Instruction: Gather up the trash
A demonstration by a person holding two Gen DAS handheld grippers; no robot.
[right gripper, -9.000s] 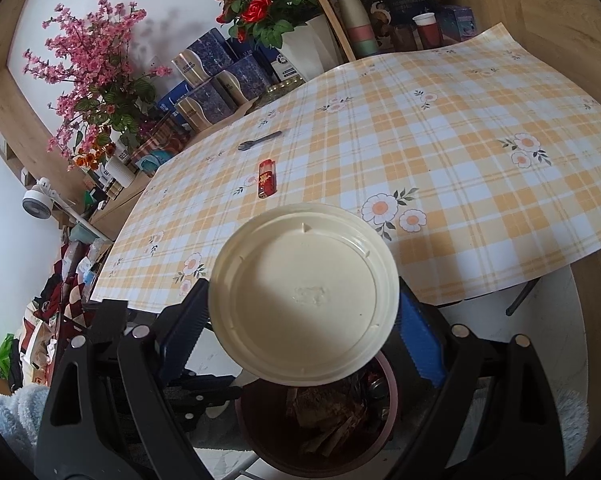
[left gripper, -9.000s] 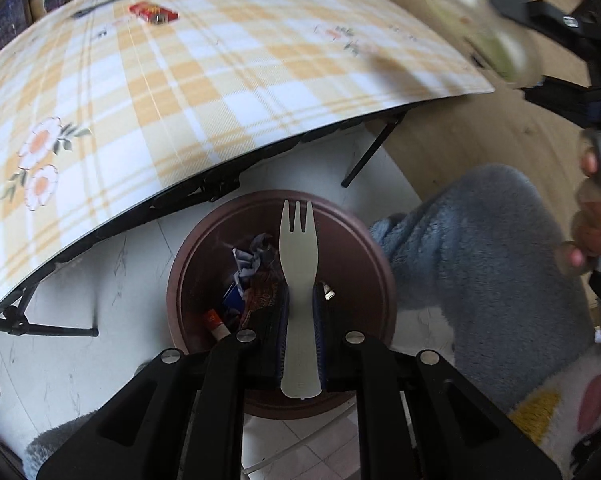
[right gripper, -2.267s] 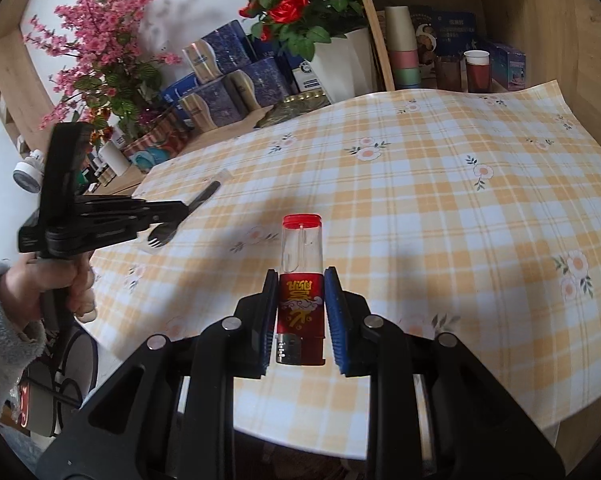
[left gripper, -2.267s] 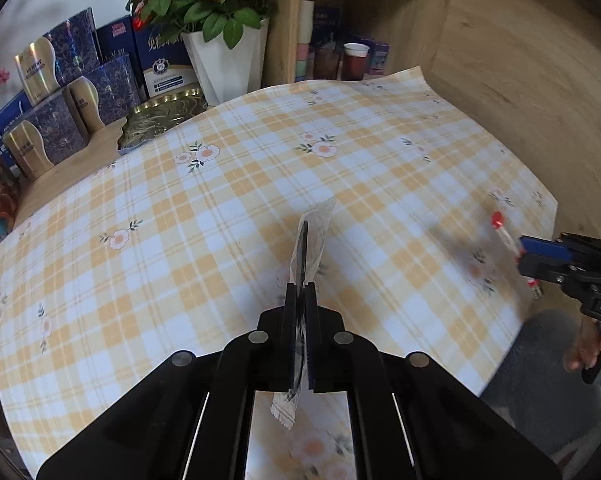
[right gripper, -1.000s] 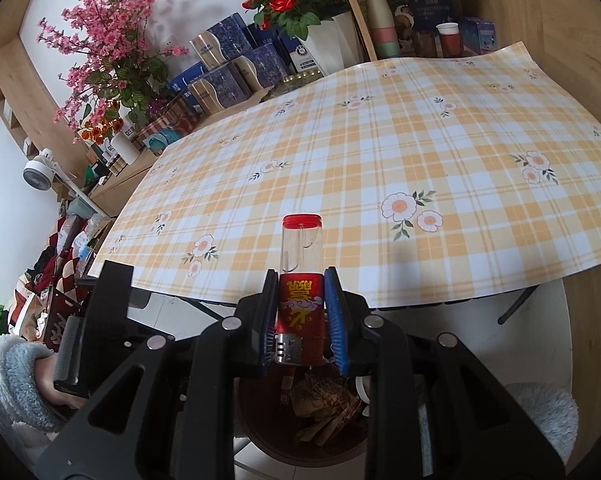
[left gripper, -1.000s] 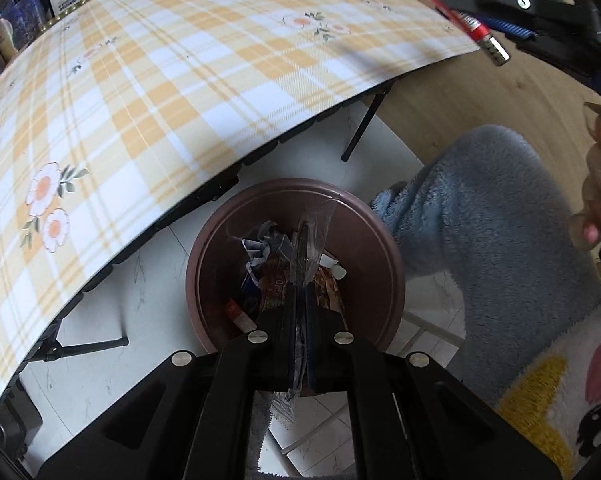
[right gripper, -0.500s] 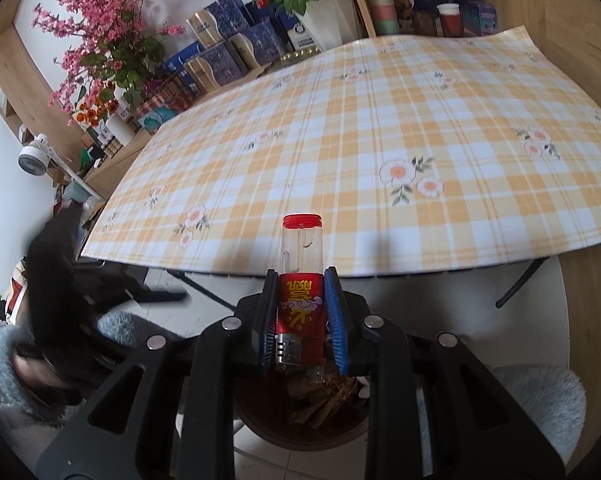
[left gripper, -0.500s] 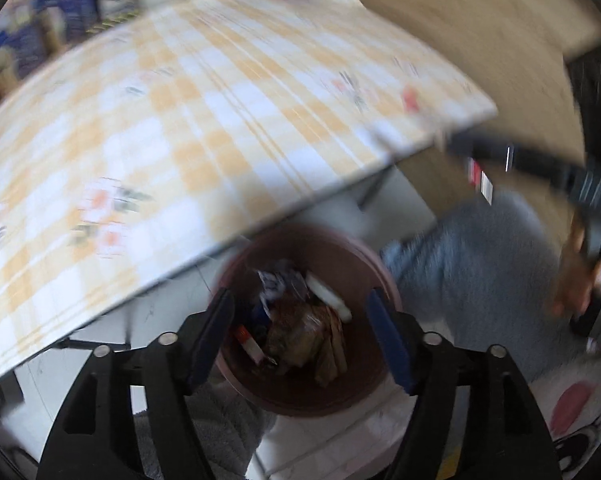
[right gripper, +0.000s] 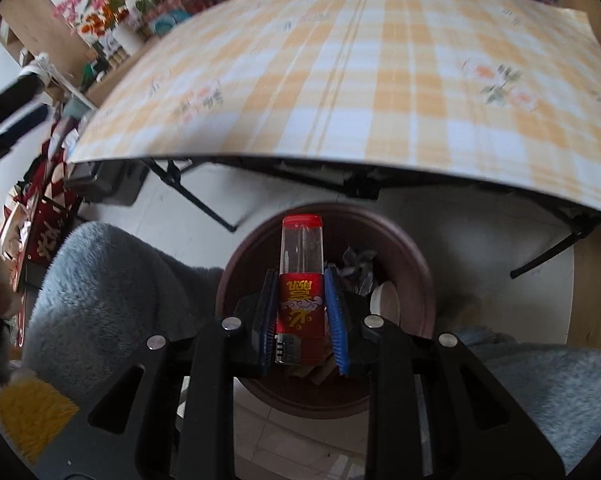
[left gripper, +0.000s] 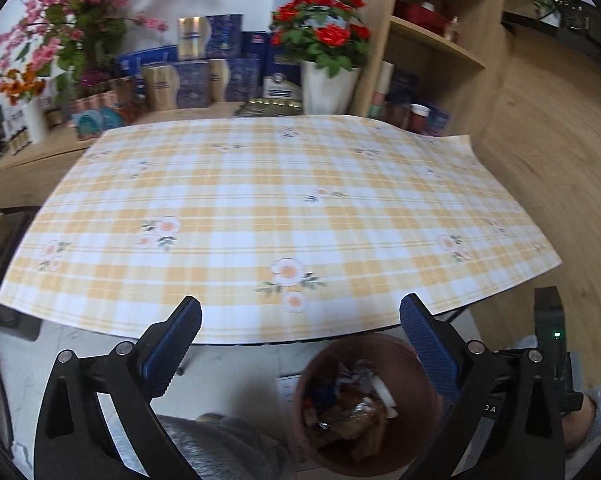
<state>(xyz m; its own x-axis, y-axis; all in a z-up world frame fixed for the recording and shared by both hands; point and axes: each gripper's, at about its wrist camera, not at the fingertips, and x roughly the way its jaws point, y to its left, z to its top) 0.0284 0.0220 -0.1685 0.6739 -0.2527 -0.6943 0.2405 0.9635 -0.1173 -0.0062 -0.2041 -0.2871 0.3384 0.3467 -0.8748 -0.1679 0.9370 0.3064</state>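
just table edge above bin

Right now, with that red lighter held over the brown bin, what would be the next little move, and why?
Probably open the right gripper and let the red lighter drop. It is clamped between the blue pads and sits directly above the brown bin, which already holds other trash. The left gripper is opening with nothing between its pads, and the checked tablecloth shows nothing left to collect.
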